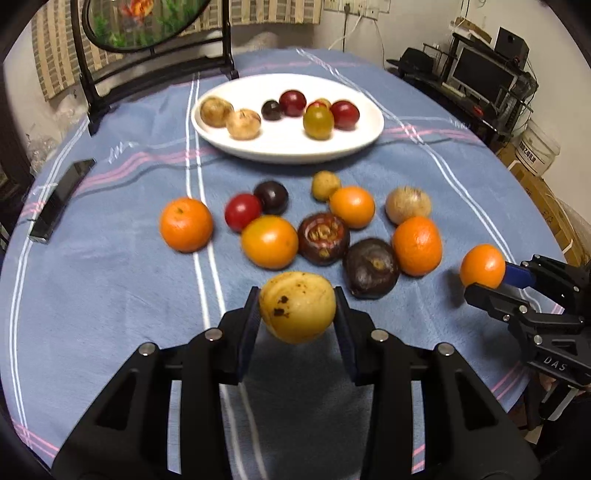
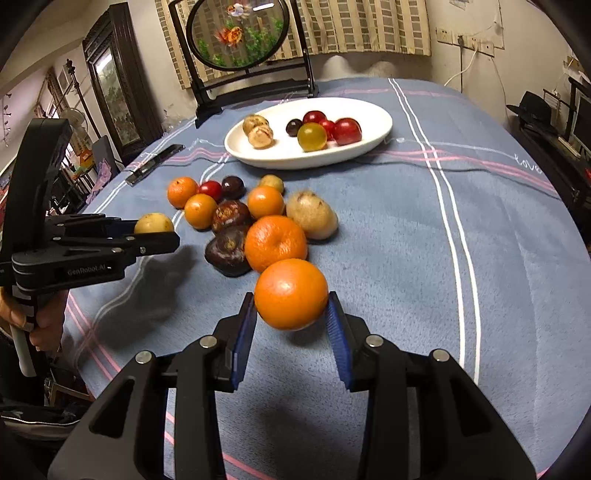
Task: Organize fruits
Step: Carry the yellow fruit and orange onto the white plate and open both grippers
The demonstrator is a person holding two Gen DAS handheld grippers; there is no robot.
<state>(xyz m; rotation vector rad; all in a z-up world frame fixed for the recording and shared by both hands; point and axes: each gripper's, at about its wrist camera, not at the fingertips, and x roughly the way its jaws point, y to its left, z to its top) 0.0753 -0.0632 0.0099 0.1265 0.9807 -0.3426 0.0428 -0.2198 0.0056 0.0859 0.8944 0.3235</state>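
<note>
My left gripper (image 1: 297, 314) is shut on a yellow spotted fruit (image 1: 297, 306), held just above the blue cloth; the same gripper (image 2: 155, 232) shows at the left of the right wrist view with that yellow fruit (image 2: 153, 223). My right gripper (image 2: 291, 314) is shut on an orange (image 2: 291, 293), lifted off the cloth; it appears at the right edge (image 1: 484, 273) of the left wrist view. Between them lies a cluster of oranges (image 1: 269, 242), dark mangosteens (image 1: 323, 238), red and brown fruits. A white oval plate (image 1: 288, 147) further back holds several small fruits.
A dark phone (image 1: 61, 199) lies on the cloth at the left. A black stand with a round fish picture (image 2: 236, 33) rises behind the plate (image 2: 380, 129). A hand (image 2: 44, 321) holds the left gripper's handle. Shelves with electronics (image 1: 487, 70) stand past the table's right edge.
</note>
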